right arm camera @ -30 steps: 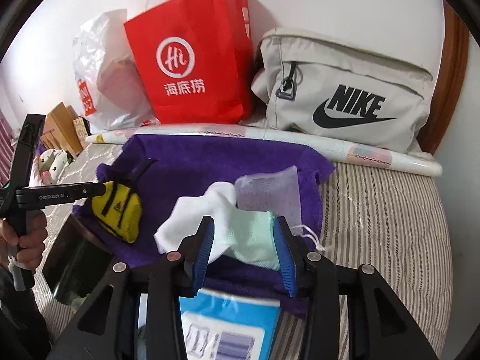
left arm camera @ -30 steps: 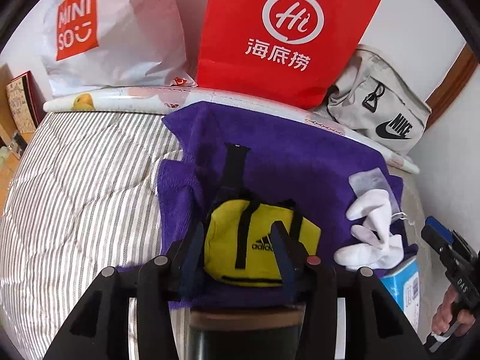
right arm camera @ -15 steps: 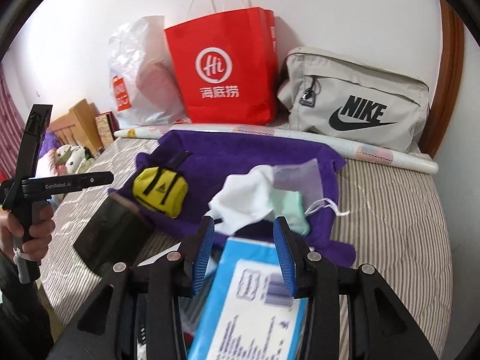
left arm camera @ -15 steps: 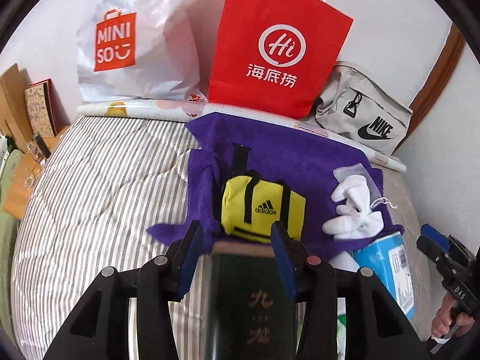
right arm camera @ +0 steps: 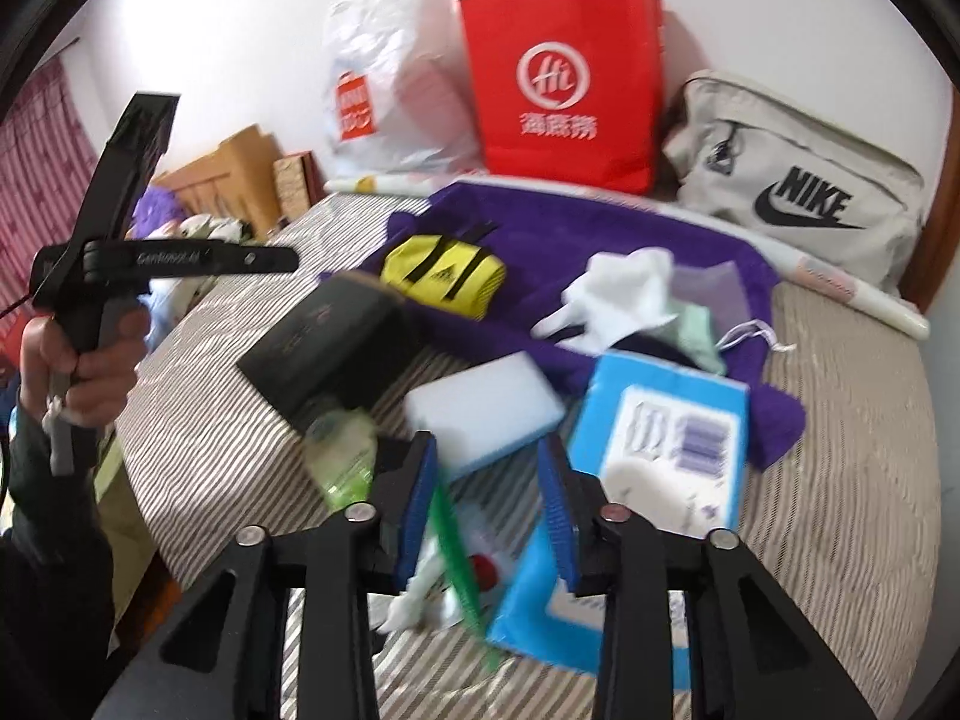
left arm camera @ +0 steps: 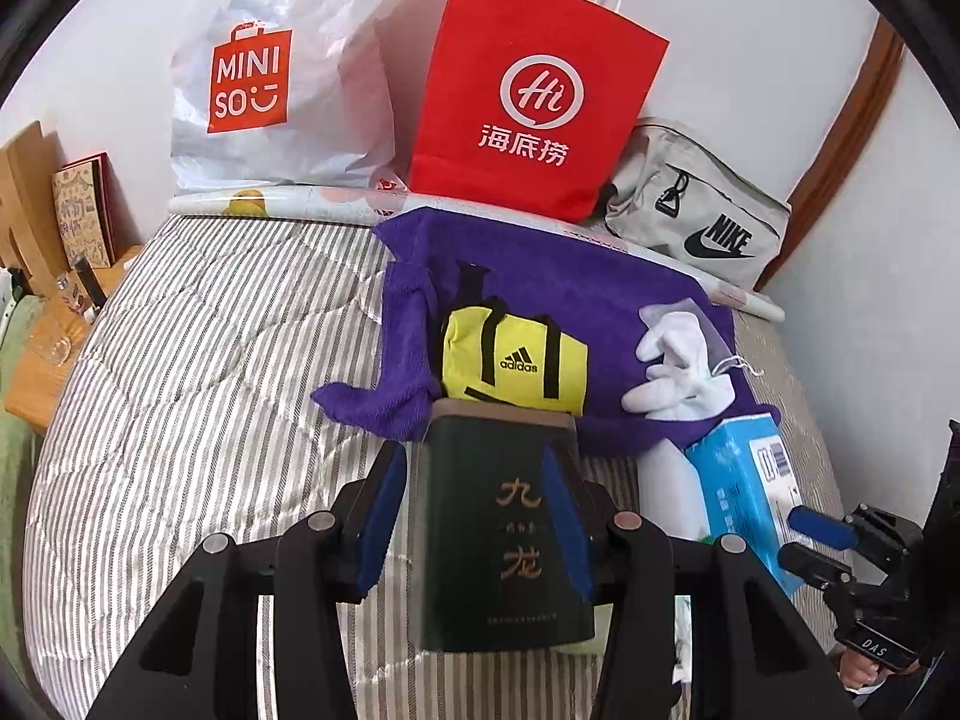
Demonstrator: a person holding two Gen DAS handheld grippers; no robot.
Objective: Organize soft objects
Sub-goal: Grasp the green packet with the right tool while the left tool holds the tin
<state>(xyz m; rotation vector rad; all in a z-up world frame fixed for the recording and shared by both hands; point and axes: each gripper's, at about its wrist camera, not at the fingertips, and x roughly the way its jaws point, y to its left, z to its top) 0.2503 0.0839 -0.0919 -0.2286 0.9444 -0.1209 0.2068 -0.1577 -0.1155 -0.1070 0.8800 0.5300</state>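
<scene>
My left gripper (left arm camera: 480, 516) grips the dark green box (left arm camera: 504, 534) above the striped bed (left arm camera: 198, 372) while my right gripper (right arm camera: 489, 510), jaws closing on nothing, hovers over the clutter; next, I judge, clear the box, then collect the white socks (left arm camera: 678, 372) on the purple towel (left arm camera: 576, 288).

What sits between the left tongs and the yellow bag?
The dark box, clamped in the left tongs, sits right in front of the yellow bag and hides its near edge. Nothing else visible lies between them. The bag rests on the purple towel.
</scene>
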